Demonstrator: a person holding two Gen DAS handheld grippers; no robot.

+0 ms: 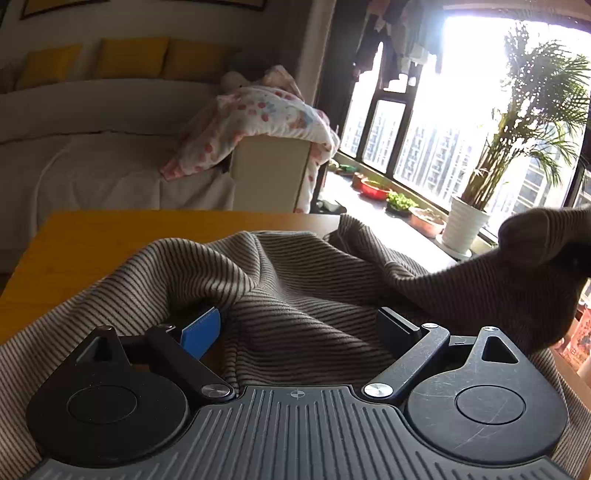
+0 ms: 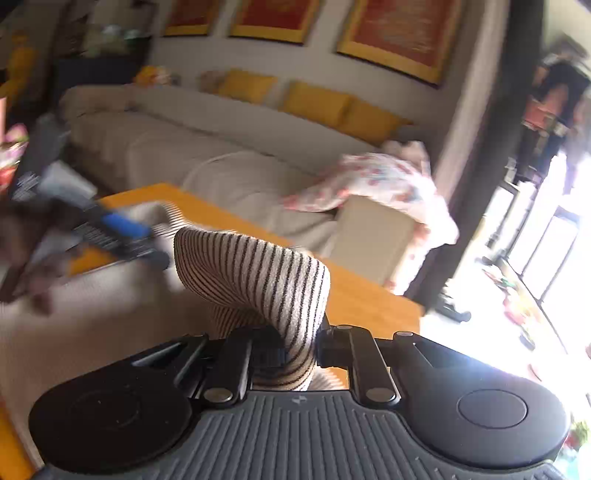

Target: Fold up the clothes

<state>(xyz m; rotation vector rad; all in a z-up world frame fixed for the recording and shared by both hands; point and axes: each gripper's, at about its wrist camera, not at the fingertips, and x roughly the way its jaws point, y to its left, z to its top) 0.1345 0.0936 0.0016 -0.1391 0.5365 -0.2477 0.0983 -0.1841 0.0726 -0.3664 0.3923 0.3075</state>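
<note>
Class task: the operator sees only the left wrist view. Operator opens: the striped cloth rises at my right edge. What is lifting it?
Observer: The right gripper; it is shut on a fold of the striped cloth.
Operator: Does my own gripper show there?
Observer: Yes, the left gripper, blurred, its blue pad over the cloth, jaws apart.
Operator: Anything on the wall I miss?
Observer: Three red pictures in yellow frames above the sofa.

Both wrist views look closely over table (image 1: 110,236), facing sofa (image 2: 207,147).
</note>
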